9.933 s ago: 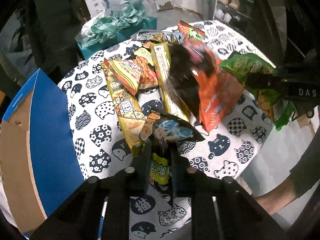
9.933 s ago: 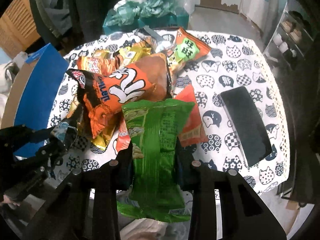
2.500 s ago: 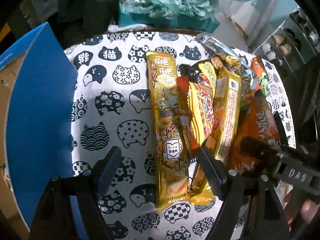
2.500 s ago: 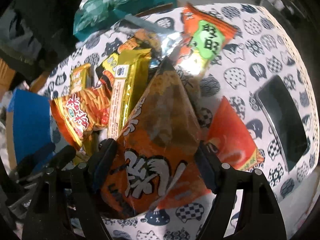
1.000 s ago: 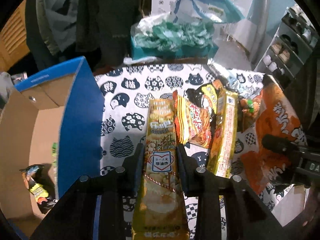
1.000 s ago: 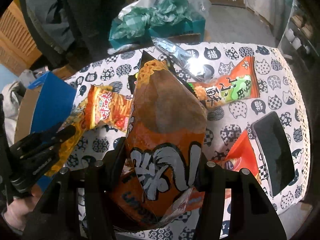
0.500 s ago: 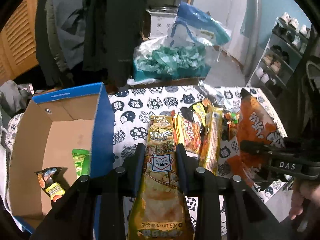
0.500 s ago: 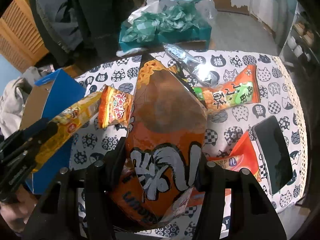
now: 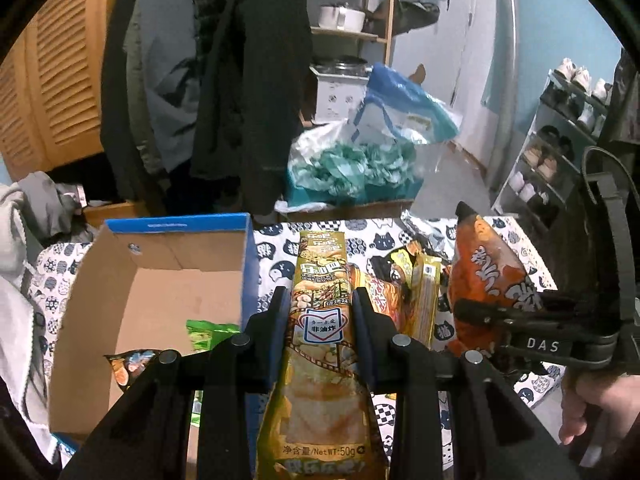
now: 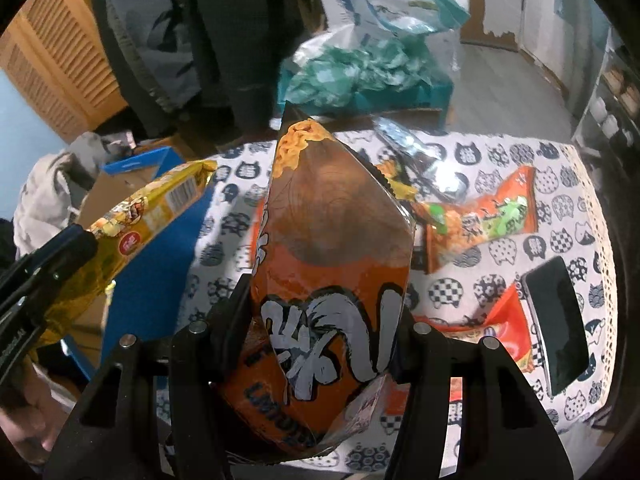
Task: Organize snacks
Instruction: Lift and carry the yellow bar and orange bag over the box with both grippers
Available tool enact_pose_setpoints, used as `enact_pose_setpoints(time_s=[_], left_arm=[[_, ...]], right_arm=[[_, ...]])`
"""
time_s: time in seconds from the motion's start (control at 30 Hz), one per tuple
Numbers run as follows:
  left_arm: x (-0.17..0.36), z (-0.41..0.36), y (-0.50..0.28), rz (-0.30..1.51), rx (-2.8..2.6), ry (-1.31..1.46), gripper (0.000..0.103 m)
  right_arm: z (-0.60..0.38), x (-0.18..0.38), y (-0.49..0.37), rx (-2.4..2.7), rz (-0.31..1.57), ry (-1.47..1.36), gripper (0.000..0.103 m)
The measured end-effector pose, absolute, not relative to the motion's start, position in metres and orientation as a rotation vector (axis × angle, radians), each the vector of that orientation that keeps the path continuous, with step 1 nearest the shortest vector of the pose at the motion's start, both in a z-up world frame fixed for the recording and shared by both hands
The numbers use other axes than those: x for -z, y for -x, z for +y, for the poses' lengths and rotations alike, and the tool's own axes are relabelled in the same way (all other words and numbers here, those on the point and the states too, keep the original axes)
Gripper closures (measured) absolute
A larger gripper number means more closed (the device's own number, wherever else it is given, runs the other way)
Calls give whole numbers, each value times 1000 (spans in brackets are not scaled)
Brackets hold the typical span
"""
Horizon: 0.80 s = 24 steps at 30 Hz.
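My left gripper (image 9: 320, 300) is shut on a long yellow snack pack (image 9: 320, 344), lifted above the table beside the open cardboard box (image 9: 160, 280) with blue outer walls. Inside the box lie a green pack (image 9: 208, 332) and a dark pack (image 9: 130, 364). My right gripper (image 10: 324, 300) is shut on a big orange chip bag (image 10: 332, 232), held up over the table. The right wrist view catches the yellow snack pack (image 10: 152, 216) at left, hanging over the box (image 10: 160, 264). In the left wrist view, the orange chip bag (image 9: 492, 276) and the right gripper (image 9: 472, 308) are at right.
On the cat-print tablecloth (image 10: 500, 152) lie an orange-green pack (image 10: 484, 220), a red pack (image 10: 504, 324), a silver wrapper (image 10: 404, 136) and a black phone (image 10: 556, 320). More yellow and orange packs (image 9: 404, 288) lie mid-table. Beyond are a teal box with bags (image 9: 356, 168) and hanging coats (image 9: 248, 80).
Both grippers have risen with their packs. The left one has tilted up and moved toward the box, so the box's inside and the room behind have come into view.
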<state>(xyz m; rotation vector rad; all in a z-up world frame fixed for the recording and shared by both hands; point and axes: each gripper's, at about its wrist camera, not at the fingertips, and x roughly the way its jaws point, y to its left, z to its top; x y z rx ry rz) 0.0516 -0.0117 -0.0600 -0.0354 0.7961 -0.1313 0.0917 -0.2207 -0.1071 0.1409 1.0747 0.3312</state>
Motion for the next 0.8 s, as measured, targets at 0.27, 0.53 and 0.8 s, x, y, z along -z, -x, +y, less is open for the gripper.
enact_pose_setpoints(time_s=[0.27,0.53,0.8], left_arm=[[44,15,-39,745,86,59,71],[36,48,-30,719,49,108,71],[34,82,-19,708,0,158,71]], right_arm=[[-186,90,-91,-392,1042,-105,48],[-145,74,-89,-449,1014,-61,48],[-101,69,-89,-514,1013,-29,48]])
